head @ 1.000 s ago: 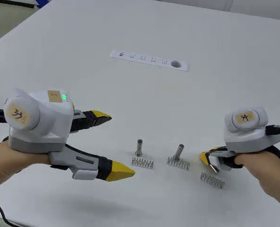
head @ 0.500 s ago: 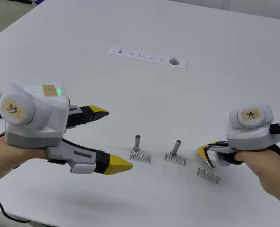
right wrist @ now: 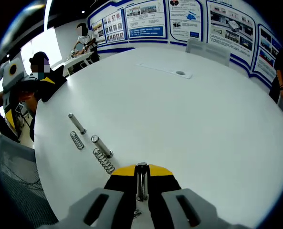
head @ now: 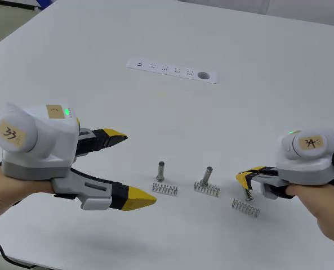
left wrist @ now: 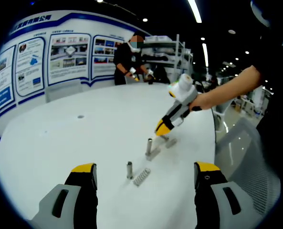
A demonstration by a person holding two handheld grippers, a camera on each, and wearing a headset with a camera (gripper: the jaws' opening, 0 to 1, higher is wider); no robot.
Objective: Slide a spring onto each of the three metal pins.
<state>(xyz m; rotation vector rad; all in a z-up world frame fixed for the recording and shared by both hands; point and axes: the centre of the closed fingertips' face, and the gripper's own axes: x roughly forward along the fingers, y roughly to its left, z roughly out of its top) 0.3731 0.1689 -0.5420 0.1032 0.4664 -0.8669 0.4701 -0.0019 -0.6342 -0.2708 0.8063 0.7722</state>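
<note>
White table (head: 223, 124) spreads wide; left gripper (head: 134, 167) hovers at near left, jaws gaping, nothing between them; right gripper (head: 245, 181) at near right, jaws pinched onto the third pin (right wrist: 141, 183), upright, just beside the right spring (head: 245, 208); power strip (head: 171, 70) lies far back; left spring (head: 165, 188) and middle spring (head: 206, 189) lie flat, each just before its standing pin, left pin (head: 160, 170) and middle pin (head: 206, 175).

Lower end of third pin (right wrist: 141, 181) hidden between jaws of right gripper (right wrist: 141, 171). Lettering on far wall posters (right wrist: 146, 19) too small to read. Right hand (head: 316, 199) cut off at head view edge.
</note>
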